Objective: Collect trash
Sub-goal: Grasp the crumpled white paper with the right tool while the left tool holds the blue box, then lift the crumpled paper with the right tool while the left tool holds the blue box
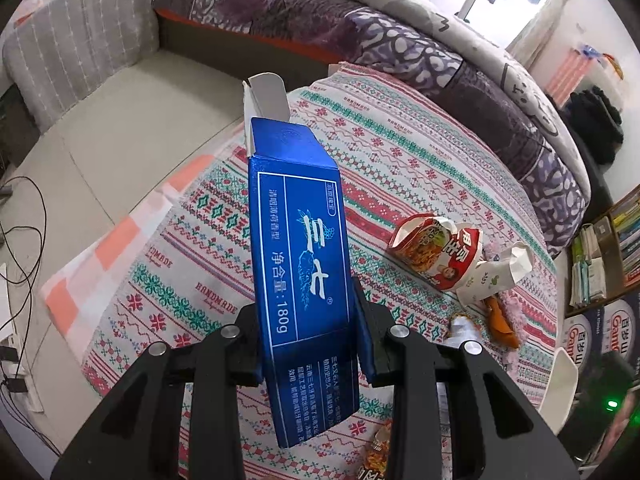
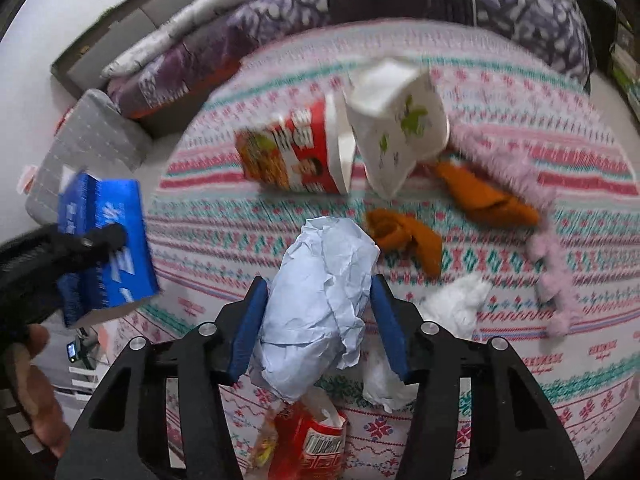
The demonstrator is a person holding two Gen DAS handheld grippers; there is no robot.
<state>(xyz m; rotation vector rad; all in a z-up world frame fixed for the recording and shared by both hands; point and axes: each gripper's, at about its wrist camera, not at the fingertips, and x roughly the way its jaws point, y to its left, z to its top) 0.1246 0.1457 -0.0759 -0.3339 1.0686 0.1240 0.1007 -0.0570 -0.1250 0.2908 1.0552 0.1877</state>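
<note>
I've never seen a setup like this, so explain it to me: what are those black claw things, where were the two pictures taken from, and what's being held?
They are hand-held grabbing tools, one in each of a person's hands, each with a camera looking along its fingers. The left gripper clamps a blue carton. The right gripper has its fingers around a crumpled paper ball. On the patterned cloth lie a red snack bag, a white paper bag, orange cloths and white tissue.
</note>
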